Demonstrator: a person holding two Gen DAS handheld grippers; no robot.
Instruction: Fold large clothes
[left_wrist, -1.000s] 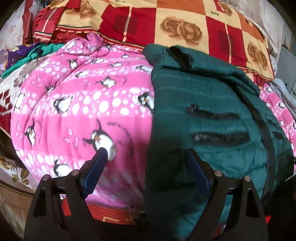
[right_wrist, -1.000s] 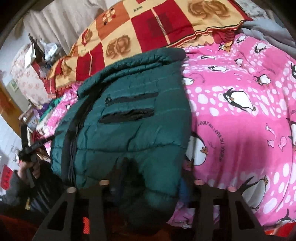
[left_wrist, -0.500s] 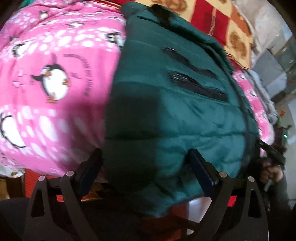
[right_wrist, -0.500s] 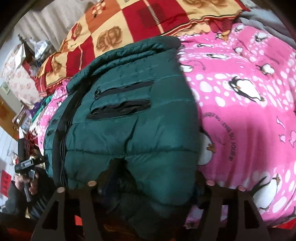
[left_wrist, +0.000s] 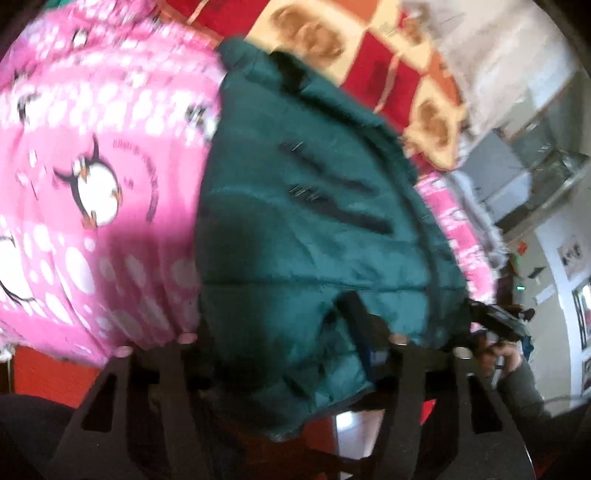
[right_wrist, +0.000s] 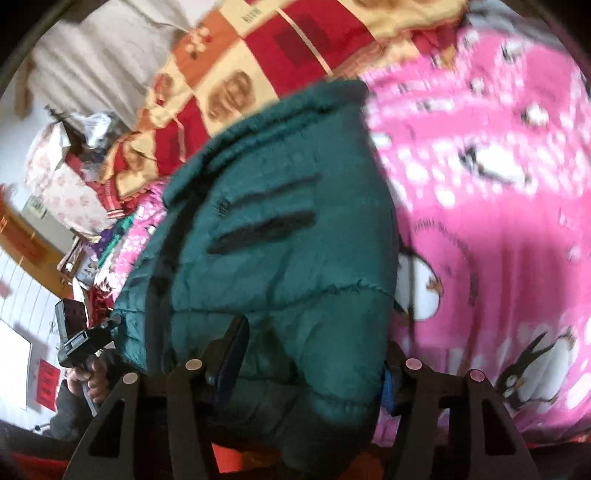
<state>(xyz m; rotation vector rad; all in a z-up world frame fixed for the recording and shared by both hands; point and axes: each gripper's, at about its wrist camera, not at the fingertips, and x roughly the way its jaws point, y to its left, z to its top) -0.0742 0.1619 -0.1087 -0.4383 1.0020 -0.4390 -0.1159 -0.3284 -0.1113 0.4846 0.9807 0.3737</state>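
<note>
Both claws are down at the near hem of the dark green puffer jacket (left_wrist: 306, 229), which lies on the pink penguin blanket (left_wrist: 92, 184) spread over the bed, its long axis running away from the near edge toward the collar by the red-and-yellow checked quilt (right_wrist: 266, 66). The left gripper (left_wrist: 284, 343) has just been closing, and the padded hem bulges between its jaws; the fingers (left_wrist: 364, 332) look sunk into the fabric, so I judge it clamped on the jacket's hem, at a middling width because the padding is thick. The right gripper (right_wrist: 314, 354) has just been narrowing too, with the same hem bunched between its jaws, and its left finger (right_wrist: 232, 350) presses into the quilting. Both point steeply downward and forward along the jacket. In the right wrist view the left gripper shows at the jacket's far hem corner, in a hand (right_wrist: 92, 373). From here the fold looks set to carry the hem away toward the collar, both hands equally near.
</note>
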